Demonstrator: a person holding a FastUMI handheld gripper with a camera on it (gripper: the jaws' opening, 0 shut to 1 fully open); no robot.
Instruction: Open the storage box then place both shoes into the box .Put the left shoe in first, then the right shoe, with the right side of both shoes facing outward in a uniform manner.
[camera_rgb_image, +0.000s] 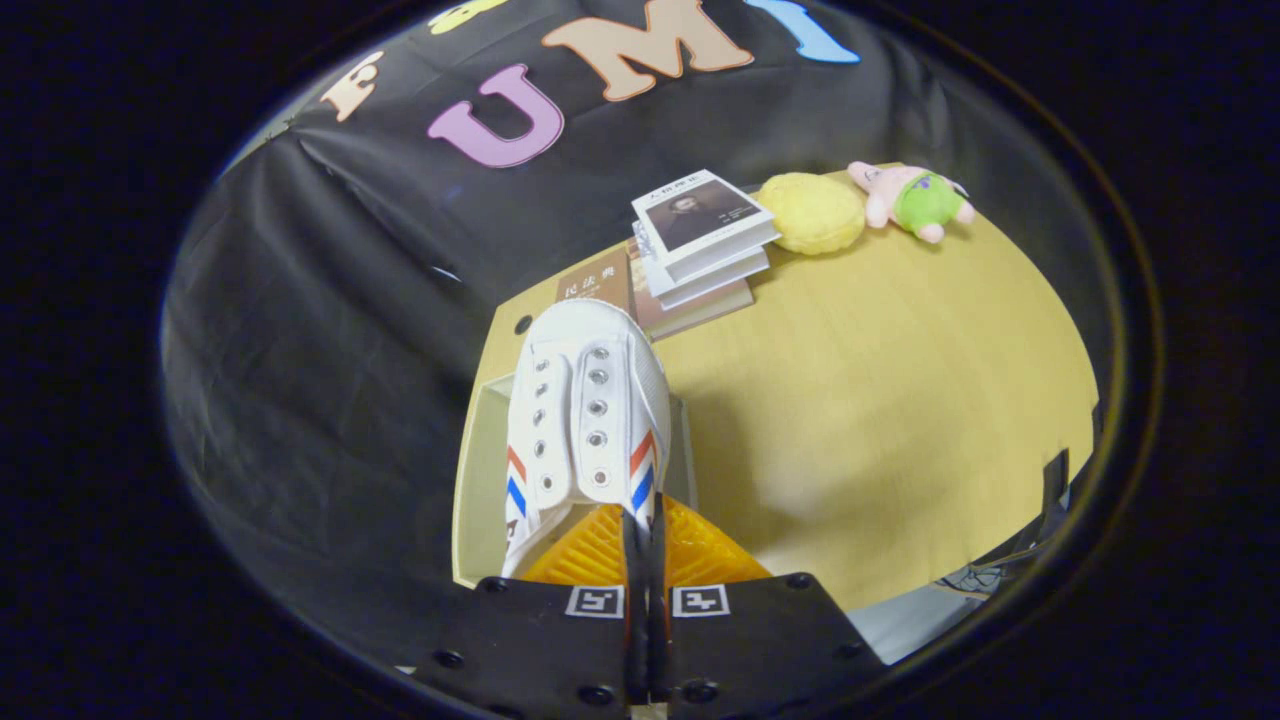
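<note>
We have the gripper (645, 530) pinched tight on the heel edge of a white shoe (585, 420). It hangs over the open box (475, 470) on the table (880, 400). Next, we lower it in and let go.

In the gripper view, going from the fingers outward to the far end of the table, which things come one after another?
Gripper shut on the white shoe → stack of books → yellow cushion → pink plush toy.
</note>
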